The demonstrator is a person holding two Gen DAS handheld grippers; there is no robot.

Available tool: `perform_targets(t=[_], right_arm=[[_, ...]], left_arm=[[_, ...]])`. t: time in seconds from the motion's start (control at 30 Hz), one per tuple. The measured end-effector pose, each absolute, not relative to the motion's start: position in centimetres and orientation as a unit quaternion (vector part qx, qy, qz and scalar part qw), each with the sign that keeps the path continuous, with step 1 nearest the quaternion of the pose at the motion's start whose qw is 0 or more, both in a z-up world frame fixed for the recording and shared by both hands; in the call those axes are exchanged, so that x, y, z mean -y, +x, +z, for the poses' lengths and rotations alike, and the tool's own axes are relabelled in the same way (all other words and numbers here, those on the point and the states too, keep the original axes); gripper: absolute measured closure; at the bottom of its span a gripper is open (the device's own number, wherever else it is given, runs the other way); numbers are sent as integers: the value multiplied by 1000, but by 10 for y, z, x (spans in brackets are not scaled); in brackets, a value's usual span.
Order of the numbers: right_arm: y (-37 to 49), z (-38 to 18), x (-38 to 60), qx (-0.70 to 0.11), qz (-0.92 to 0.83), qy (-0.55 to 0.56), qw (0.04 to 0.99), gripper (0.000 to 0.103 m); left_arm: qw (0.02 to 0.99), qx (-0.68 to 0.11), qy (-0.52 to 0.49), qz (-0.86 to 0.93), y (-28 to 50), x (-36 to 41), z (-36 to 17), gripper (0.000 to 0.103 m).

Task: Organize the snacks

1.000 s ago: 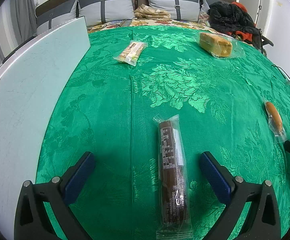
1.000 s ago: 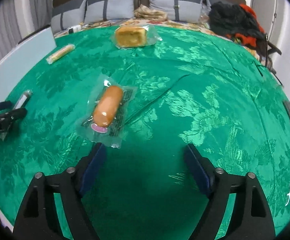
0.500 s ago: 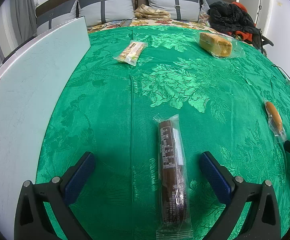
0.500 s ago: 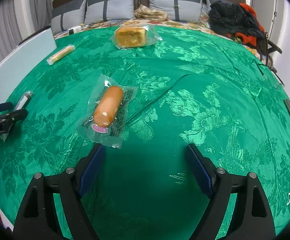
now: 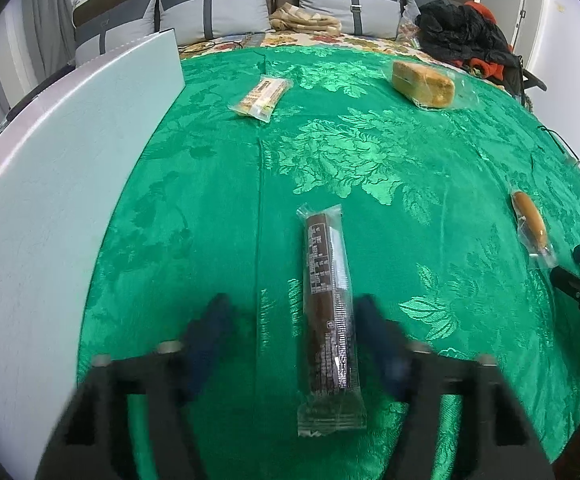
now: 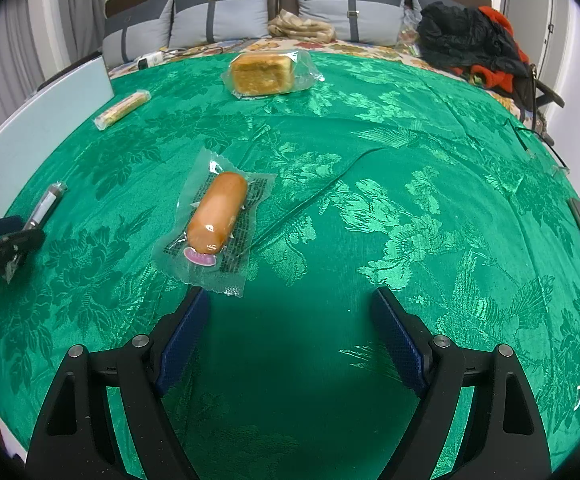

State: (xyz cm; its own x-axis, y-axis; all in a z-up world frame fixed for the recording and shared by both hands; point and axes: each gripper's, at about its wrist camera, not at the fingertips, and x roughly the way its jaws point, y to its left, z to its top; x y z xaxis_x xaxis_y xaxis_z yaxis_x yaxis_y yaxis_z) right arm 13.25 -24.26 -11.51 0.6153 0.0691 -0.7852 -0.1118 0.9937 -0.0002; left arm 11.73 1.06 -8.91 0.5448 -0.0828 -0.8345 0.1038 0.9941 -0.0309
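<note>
A long brown snack bar in a clear wrapper lies on the green cloth, running away from me. My left gripper straddles its near half and its jaws are closing, blurred with motion. The right finger is at the wrapper's edge and the left finger still stands apart from it. My right gripper hangs open over bare cloth, just below and right of a wrapped sausage. Farther back lie a wrapped bread block and a slim biscuit pack.
A pale board borders the cloth on the left. Grey pillows and a heap of dark clothes lie beyond the far edge. A thin cable runs along the right side.
The left gripper's fingers have swung inward toward the brown bar from standing wide. The right gripper and the snacks have stayed where they were.
</note>
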Motion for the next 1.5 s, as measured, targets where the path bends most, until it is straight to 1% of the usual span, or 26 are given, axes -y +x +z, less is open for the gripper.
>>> perform_targets(t=[0.03, 0.1, 0.13, 0.27, 0.4, 0.47, 0.53, 0.6, 0.7, 0.77, 0.83, 0.9, 0.93, 0.97, 1.0, 1.07, 1.17, 1.3, 1.43, 1.5], right_arm=[[133, -115, 243, -436, 50, -25, 898, 17], [132, -115, 243, -436, 50, -24, 898, 17], [132, -115, 243, -436, 50, -24, 898, 17], [132, -115, 243, -435, 51, -24, 898, 17], [130, -112, 248, -431, 60, -5, 900, 17], [130, -109, 256, -435, 68, 32, 898, 17], [134, -102, 263, -448, 77, 103, 885, 17], [141, -96, 256, -459, 83, 128, 875, 17], [163, -94, 222, -495, 90, 93, 859, 19], [185, -102, 198, -535, 76, 48, 840, 17], [198, -107, 181, -543, 47, -7, 838, 18], [202, -109, 172, -543, 34, -33, 838, 20], [201, -110, 172, -545, 32, -32, 837, 25], [199, -109, 173, -543, 29, -29, 839, 42], [196, -107, 175, -540, 25, -29, 841, 49], [190, -105, 182, -544, 32, -17, 838, 54], [184, -100, 195, -549, 38, 9, 835, 59], [173, -91, 215, -542, 60, 80, 834, 59], [156, -83, 235, -521, 86, 181, 829, 59], [151, -80, 238, -514, 95, 208, 826, 59]], left_arm=[[877, -477, 8, -52, 118, -12, -88, 70], [874, -484, -3, -45, 120, -18, -86, 82], [871, -488, -20, -46, 120, -23, -85, 84], [862, -496, -94, -51, 112, -42, -84, 85], [864, -492, -96, -42, 93, -45, -83, 85], [867, -487, -88, -49, 83, -43, -80, 85], [872, -480, -77, -57, 76, -39, -77, 85], [876, -473, -72, -66, 70, -36, -74, 85], [881, -461, -71, -83, 62, -30, -66, 85], [884, -454, -73, -90, 58, -29, -60, 85], [887, -445, -77, -96, 53, -31, -52, 85], [891, -436, -80, -100, 47, -33, -45, 85], [892, -433, -79, -101, 45, -34, -43, 85], [894, -430, -78, -102, 42, -34, -41, 85], [895, -427, -78, -102, 40, -36, -40, 85], [894, -428, -80, -105, 38, -37, -40, 85], [893, -430, -78, -107, 38, -34, -42, 85], [894, -427, -80, -113, 37, -32, -38, 85], [893, -426, -85, -117, 34, -33, -34, 85], [893, -425, -91, -118, 32, -34, -31, 85]])
